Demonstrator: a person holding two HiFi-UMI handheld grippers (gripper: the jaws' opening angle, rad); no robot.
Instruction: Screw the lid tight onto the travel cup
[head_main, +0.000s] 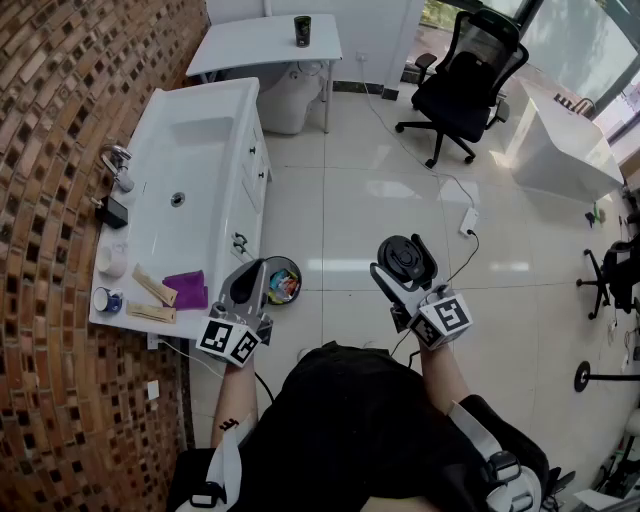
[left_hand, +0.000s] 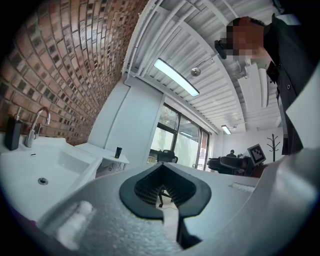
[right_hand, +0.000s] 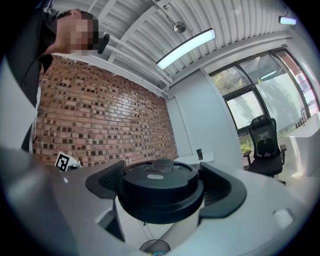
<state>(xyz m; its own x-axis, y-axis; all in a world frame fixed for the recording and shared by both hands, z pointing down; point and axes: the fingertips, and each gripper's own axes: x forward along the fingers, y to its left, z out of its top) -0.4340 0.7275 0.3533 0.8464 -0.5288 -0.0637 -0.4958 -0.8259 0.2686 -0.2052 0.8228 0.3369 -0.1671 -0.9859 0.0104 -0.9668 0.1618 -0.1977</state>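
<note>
A black travel-cup lid is being gripped between the right gripper's wide-set fingers above the tiled floor, while the left gripper's fingers are being pressed together, empty.

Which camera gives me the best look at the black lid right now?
The right gripper view: the black lid fills the middle, clamped between the right gripper's jaws. The head view shows it small, from above. The left gripper view does not show it.
</note>
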